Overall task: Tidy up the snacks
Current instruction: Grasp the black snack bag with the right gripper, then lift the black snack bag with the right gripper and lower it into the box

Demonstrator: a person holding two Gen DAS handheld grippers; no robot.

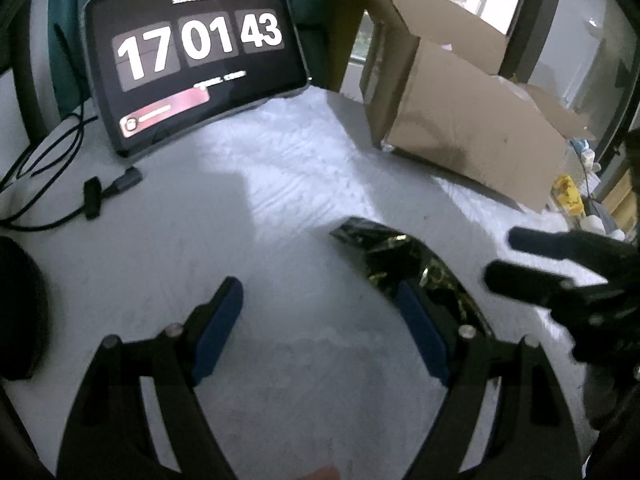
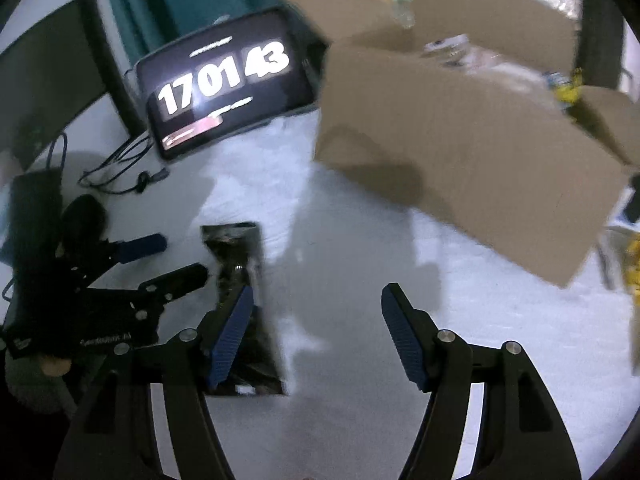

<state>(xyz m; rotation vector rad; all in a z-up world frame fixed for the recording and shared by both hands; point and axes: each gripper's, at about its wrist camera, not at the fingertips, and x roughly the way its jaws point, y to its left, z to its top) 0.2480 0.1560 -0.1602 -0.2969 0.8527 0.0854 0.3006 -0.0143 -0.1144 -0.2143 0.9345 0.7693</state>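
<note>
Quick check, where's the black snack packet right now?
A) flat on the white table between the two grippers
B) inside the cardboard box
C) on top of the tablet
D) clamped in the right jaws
A: the black foil snack packet lies flat on the white table, with the left gripper and right gripper both open and empty beside it.

I see my left tool (image 1: 320,304) spread wide above the white surface (image 1: 280,200), its right finger (image 1: 424,332) over the near end of a dark snack packet (image 1: 404,256). My right tool (image 1: 520,256) comes in from the right beside the packet, fingers parted. Behind stand an open cardboard box (image 1: 472,120) and a tablet (image 1: 196,56) reading 17 01 43.
</note>
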